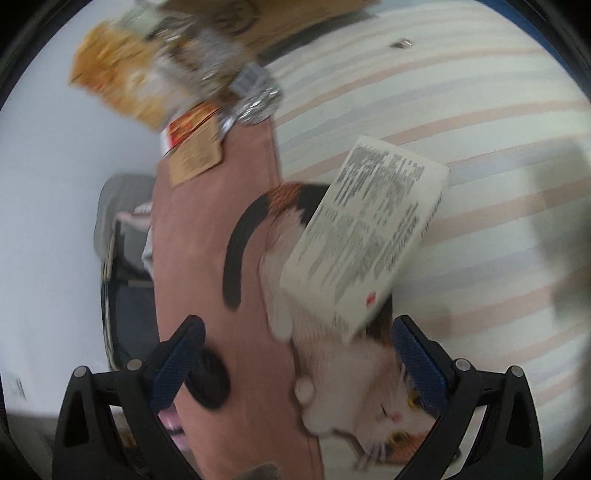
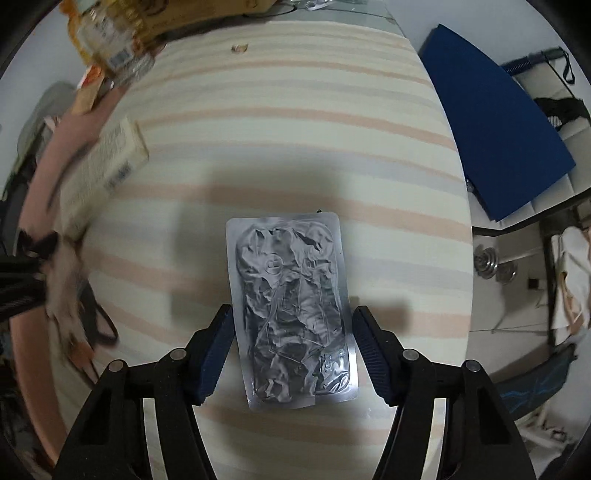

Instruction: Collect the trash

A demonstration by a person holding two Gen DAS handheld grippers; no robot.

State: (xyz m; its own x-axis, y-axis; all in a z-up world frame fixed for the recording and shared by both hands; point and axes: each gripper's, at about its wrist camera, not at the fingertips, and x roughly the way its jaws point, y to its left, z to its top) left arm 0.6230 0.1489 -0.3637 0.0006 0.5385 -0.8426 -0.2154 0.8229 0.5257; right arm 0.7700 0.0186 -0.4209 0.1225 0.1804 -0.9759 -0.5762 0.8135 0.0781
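Note:
My right gripper [image 2: 293, 345] points down at a crumpled silver foil pack [image 2: 291, 306] that lies flat on the striped tablecloth [image 2: 295, 122]. Its fingers stand on either side of the pack's near half, close to its long edges, and the pack looks unsqueezed. My left gripper [image 1: 297, 356] is open wide above the near end of a pink bag with a cat picture [image 1: 218, 229]. A cream box with printed text [image 1: 365, 240] lies tilted against that bag; it also shows, blurred, as the cream box [image 2: 103, 170] at the left of the right wrist view.
Orange and silver snack wrappers [image 1: 147, 77] are piled at the bag's far end beside a brown cardboard box [image 1: 266, 18]. A small scrap [image 2: 239, 48] lies far back on the cloth. A blue board [image 2: 495, 122] stands past the table's right edge, above the floor.

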